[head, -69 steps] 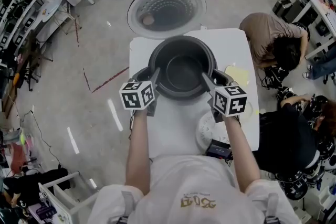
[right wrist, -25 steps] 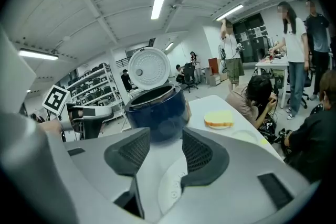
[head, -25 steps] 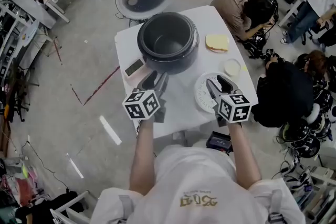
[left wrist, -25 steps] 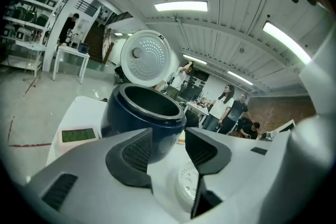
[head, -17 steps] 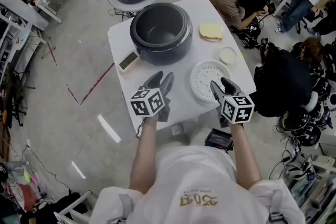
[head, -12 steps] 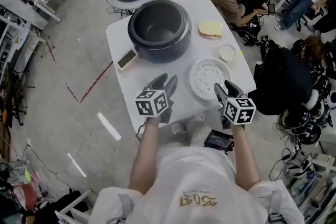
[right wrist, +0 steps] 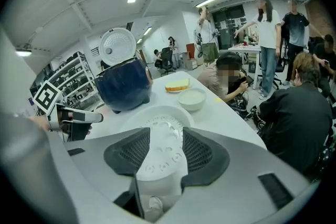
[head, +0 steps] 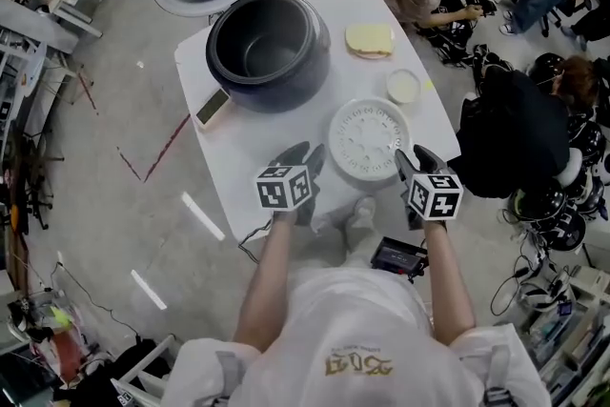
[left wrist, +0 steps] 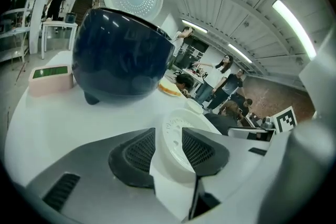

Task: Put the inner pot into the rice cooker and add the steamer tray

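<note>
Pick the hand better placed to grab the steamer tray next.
Right, narrowly: right tongs open, tray centred ahead in their gap; left tongs, which have just been closing, hold nothing and face only its rim.

The head camera looks steeply down from above the person's shoulders, high enough to take in the whole white surface (head: 238, 148). The camera on the left tongs (head: 303, 152) sits low at the near edge and faces the far side, where the rice cooker (left wrist: 123, 55) looms close. The one on the right tongs (head: 416, 157) sits low at the near right corner, facing far and left. All three share the rice cooker and the white tray (head: 369, 140) — the right one also catches the left tongs.
</note>
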Tool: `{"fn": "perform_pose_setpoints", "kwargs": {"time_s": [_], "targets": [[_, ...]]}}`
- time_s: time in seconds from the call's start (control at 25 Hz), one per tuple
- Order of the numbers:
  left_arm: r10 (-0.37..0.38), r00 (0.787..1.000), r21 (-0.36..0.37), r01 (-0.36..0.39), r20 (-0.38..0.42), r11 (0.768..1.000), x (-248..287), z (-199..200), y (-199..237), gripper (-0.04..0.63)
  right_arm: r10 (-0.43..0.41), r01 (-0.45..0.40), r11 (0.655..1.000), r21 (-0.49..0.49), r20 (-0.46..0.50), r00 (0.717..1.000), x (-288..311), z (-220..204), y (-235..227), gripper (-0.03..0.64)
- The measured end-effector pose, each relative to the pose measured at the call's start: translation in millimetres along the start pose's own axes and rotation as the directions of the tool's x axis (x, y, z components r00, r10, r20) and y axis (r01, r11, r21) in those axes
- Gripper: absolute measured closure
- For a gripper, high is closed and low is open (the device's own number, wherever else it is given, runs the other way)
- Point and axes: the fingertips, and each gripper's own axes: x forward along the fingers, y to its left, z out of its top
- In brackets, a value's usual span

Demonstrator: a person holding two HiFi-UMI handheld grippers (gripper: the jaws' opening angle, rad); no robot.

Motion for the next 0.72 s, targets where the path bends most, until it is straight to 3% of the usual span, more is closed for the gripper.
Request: {"fn": "perform_pose_setpoints", "kwargs": {"time_s": [0.32, 0.72], "targets": [[0.02, 0.999, -0.023, -0.021, -0.051, 1.0, 29, -14, 3, 0.422, -0.032, 0.033, 0.999, 0.027, -0.033, 0.999, 19, -15, -35, 0.416], [0.033, 0.995, -0.054, -0.038, -0.093, 0.998, 57, -27, -2, 0.416, -0.002, 0.007, 0.998, 0.055, -0.091, 0.996, 41, -26, -53, 0.425]]}}
